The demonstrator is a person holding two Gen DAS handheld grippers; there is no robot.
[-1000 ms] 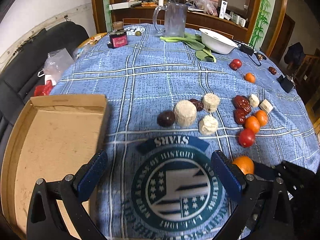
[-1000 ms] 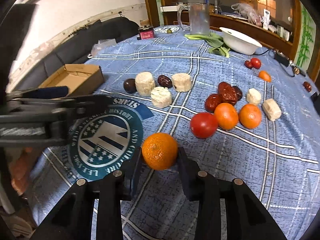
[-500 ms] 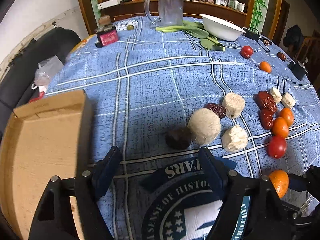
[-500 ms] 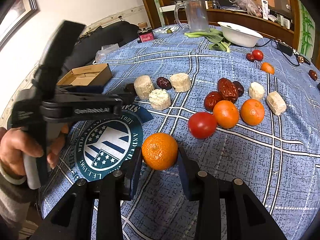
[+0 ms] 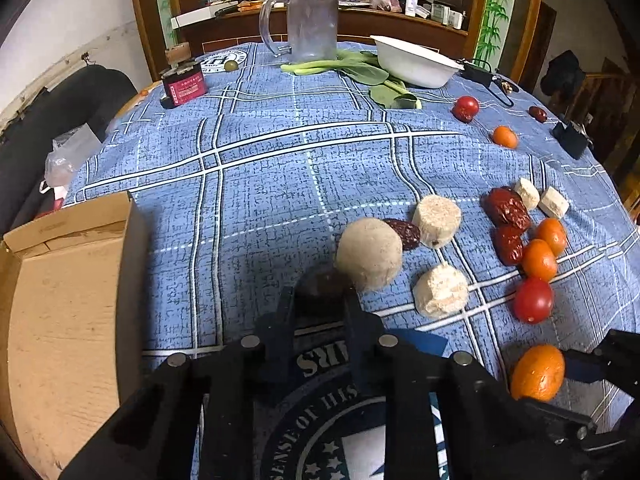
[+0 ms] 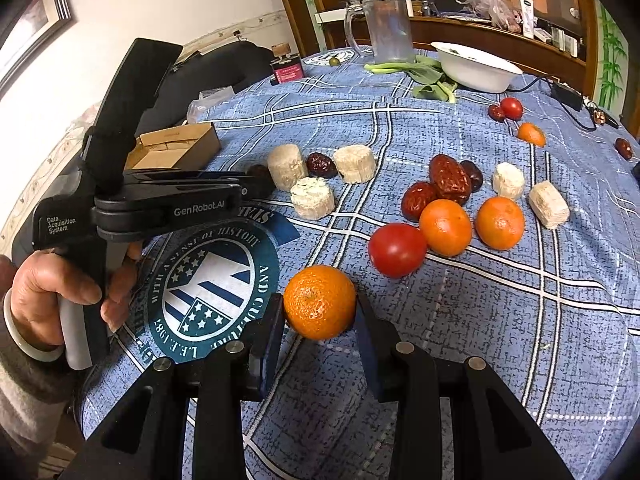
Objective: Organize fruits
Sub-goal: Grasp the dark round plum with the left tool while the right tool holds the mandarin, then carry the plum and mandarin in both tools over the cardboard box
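My left gripper (image 5: 318, 300) is shut on a dark round fruit (image 5: 322, 282) that rests on the blue checked tablecloth, next to a pale round cake (image 5: 369, 253). My right gripper (image 6: 320, 312) is shut on an orange mandarin (image 6: 319, 301), which also shows in the left wrist view (image 5: 538, 372). A red tomato (image 6: 397, 249), two more mandarins (image 6: 445, 227) and red dates (image 6: 449, 178) lie just beyond it. The open cardboard box (image 5: 60, 300) sits at the left of the left gripper.
More pale cakes (image 5: 440, 290), a white bowl (image 5: 414, 60), green leaves (image 5: 360, 70), a glass jug (image 5: 312, 22) and a red tin (image 5: 184, 86) stand further back. A tomato (image 5: 466, 107) and a small mandarin (image 5: 505, 136) lie at the far right. A black sofa (image 5: 48, 120) borders the table's left.
My left gripper moved forward to the dark fruit and closed on it; it was wide open before. The right gripper still holds the mandarin in place.
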